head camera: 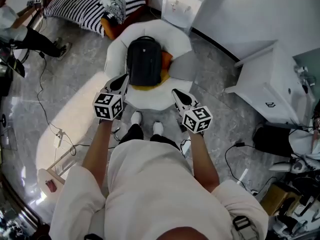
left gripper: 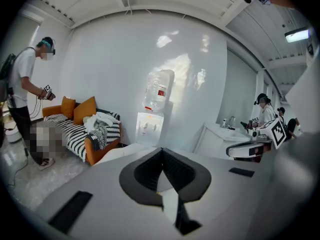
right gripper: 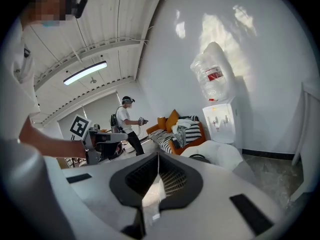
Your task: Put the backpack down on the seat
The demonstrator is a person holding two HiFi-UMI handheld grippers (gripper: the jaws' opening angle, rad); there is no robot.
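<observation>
**Backpack on seat; both grippers closed and empty**

Head view: The backpack (head camera: 144, 60), black, sits on the white armchair (head camera: 116, 48), its top toward the backrest. An orange cushion (head camera: 166, 59) shows between it and the armchair's right side. The left gripper (head camera: 123, 80) is held over the armchair's front left edge, with its tip just beside the backpack's lower corner. The right gripper (head camera: 177, 93) is at the armchair's front right edge, apart from the backpack. A striped sofa (head camera: 80, 8) stands beyond the armchair to the left. A water dispenser (head camera: 179, 4) stands behind the armchair.

Left gripper view: The left gripper (left gripper: 161, 151) has its jaws drawn together at the tips, with nothing between them. The water dispenser (left gripper: 152, 115) and striped sofa (left gripper: 75, 134) stand past the armchair's rim (left gripper: 120, 152).

Right gripper view: The right gripper (right gripper: 159, 157) likewise has its jaws together and carries nothing. The white armchair (right gripper: 222, 156) lies ahead, and a dark edge of the backpack (right gripper: 198, 157) shows in it.
</observation>
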